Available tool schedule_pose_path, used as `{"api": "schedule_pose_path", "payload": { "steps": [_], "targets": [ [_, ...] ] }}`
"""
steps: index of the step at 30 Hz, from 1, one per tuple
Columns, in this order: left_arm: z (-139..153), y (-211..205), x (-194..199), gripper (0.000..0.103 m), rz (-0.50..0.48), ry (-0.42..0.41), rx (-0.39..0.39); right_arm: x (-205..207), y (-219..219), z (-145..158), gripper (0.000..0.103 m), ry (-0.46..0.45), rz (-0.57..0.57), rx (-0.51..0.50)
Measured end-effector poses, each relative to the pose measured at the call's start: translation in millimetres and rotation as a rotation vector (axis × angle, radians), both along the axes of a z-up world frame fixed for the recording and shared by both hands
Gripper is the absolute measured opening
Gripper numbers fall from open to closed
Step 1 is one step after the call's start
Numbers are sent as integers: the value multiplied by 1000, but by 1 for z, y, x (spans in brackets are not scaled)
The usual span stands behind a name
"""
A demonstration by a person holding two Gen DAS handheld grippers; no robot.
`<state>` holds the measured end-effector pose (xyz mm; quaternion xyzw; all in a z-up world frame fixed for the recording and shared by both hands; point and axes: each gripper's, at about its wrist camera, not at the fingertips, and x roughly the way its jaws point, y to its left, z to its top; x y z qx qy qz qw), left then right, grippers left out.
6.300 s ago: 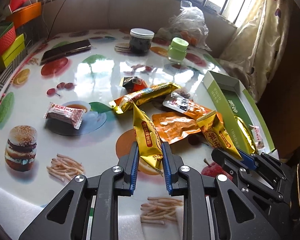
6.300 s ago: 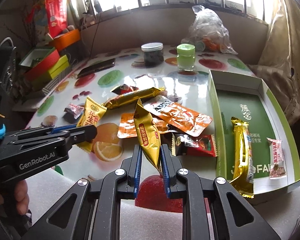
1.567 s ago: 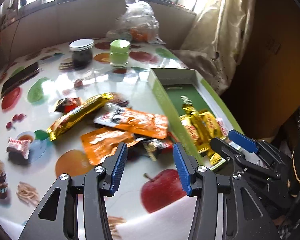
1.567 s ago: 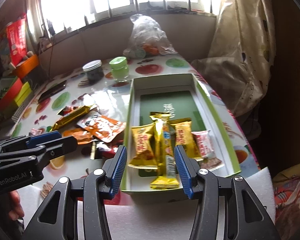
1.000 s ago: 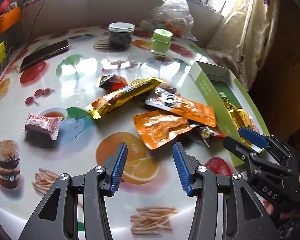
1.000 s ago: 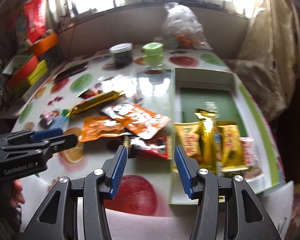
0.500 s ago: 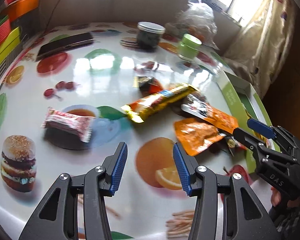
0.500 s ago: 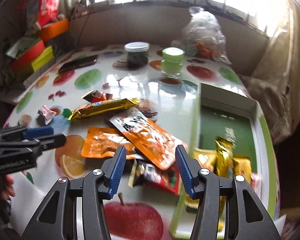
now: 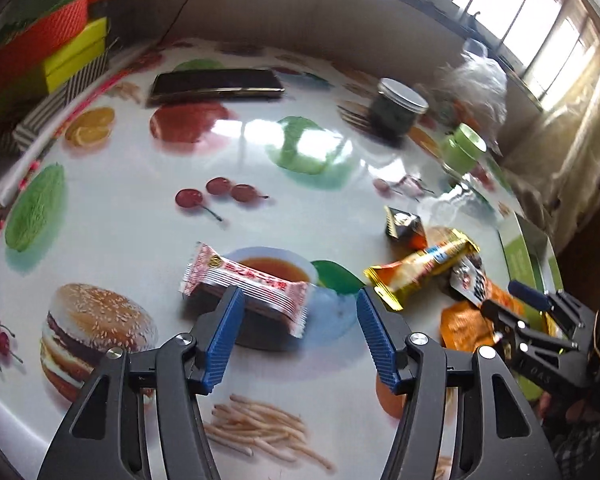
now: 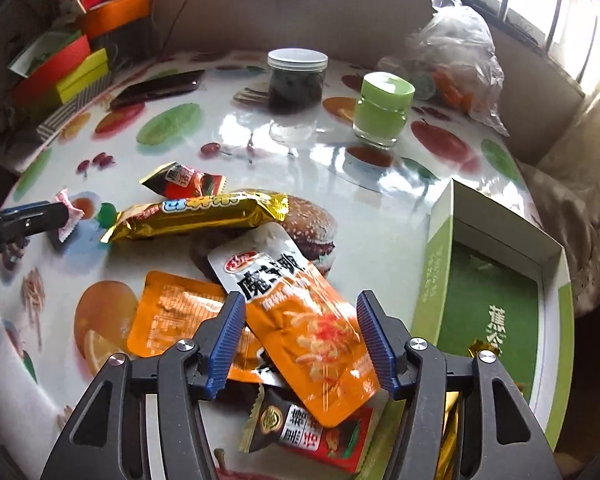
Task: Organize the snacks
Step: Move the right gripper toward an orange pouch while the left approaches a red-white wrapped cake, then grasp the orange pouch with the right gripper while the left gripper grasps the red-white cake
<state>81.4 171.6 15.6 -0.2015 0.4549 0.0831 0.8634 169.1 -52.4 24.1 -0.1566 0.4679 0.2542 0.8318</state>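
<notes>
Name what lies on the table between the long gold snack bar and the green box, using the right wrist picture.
In the right wrist view, the orange-and-white pouch lies between the gold bar and the green box, partly over a printed burger.

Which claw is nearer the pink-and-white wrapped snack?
Left. The left claw is open right over the pink-and-white wrapped snack, one fingertip at its near edge. The right claw is open over the orange pouch, well off to the right.
</notes>
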Motion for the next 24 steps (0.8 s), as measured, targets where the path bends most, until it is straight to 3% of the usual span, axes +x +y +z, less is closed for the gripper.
{"api": "schedule_pose_path", "payload": {
  "steps": [7, 16, 24],
  "targets": [
    [-12, 17, 7, 60, 83, 51, -9, 7, 5, -5, 61, 21, 14, 6],
    [-14, 30, 9, 60, 132, 62, 43, 8, 6, -7, 61, 71, -10, 34],
    [-15, 30, 8, 59, 129, 60, 95, 2, 7, -4, 48, 62, -8, 45]
  ]
}}
